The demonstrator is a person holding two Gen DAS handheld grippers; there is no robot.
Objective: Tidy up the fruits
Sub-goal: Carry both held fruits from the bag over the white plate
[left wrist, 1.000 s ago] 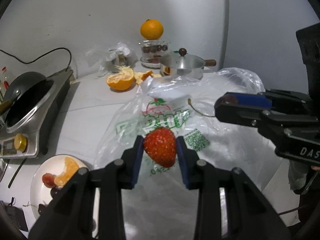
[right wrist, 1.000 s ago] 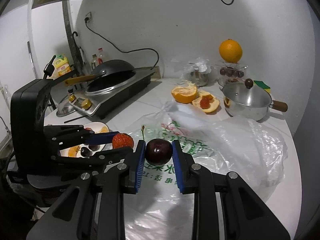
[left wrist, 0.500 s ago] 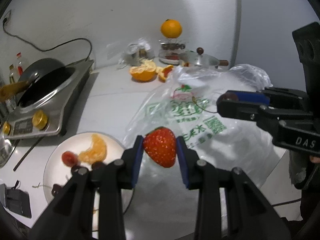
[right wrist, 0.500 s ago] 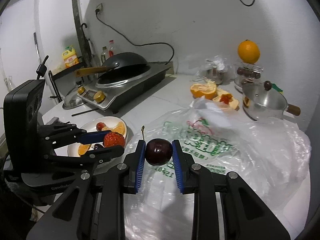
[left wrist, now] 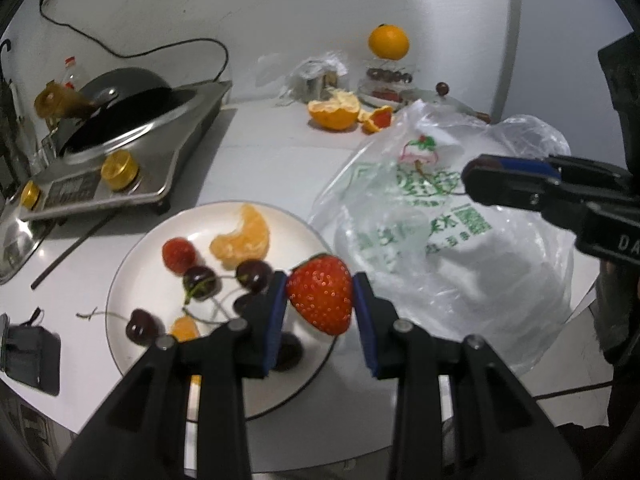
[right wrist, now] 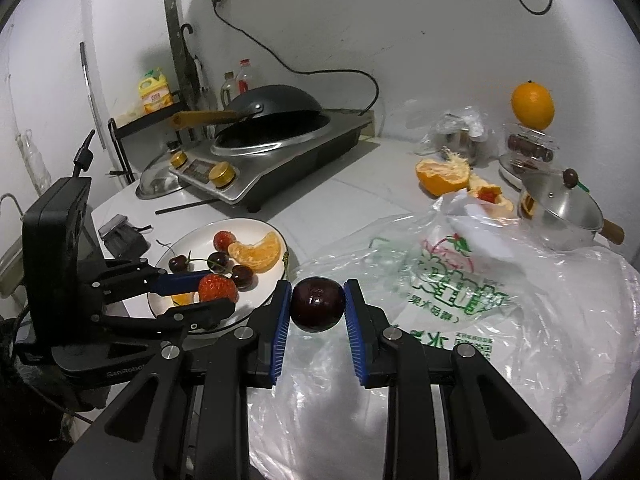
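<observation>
My left gripper (left wrist: 320,300) is shut on a red strawberry (left wrist: 321,294) and holds it above the right rim of a white plate (left wrist: 132,264). The plate holds a strawberry (left wrist: 179,255), an orange segment (left wrist: 242,238) and several dark cherries (left wrist: 201,280). My right gripper (right wrist: 316,306) is shut on a dark cherry (right wrist: 317,304) above a clear plastic bag (right wrist: 480,300), just right of the plate (right wrist: 192,242). The left gripper and its strawberry (right wrist: 216,288) also show in the right wrist view, over the plate.
An induction cooker with a black wok (right wrist: 272,120) stands behind the plate. A peeled orange half (right wrist: 442,172), a small steel pot (right wrist: 560,212) and a whole orange on a jar (right wrist: 532,106) sit at the back right. A black pouch (left wrist: 28,356) lies left of the plate.
My left gripper has carried the strawberry left from over the bag to over the plate's rim. My right gripper has also shifted left with the cherry, nearer the plate.
</observation>
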